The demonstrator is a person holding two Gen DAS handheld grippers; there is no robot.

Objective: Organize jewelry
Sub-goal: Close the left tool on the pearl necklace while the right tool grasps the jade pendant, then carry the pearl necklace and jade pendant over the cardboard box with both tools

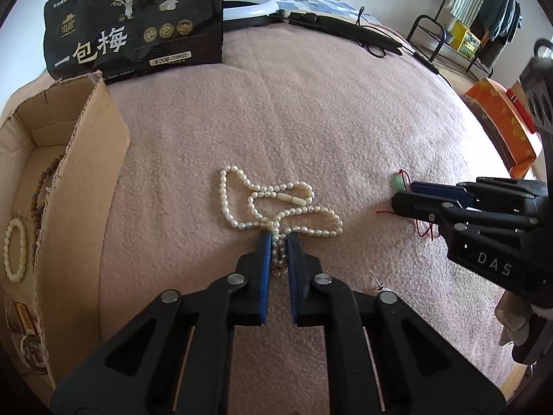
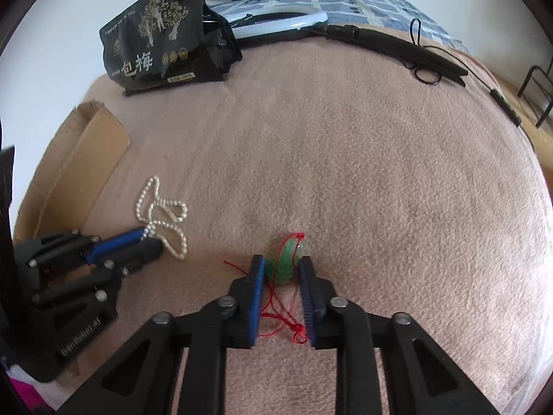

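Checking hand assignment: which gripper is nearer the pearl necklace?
Left. The left gripper is closed on the pearl necklace; the right gripper is off to the side, around the green pendant.

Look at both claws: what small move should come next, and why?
Probably lift both claws: the left claw is shut on the pearl necklace, the right claw flanks the green pendant, and the cardboard box waits left.

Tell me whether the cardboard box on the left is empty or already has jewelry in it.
Not empty. The open cardboard box already holds a white bead bracelet and a brown bead strand.
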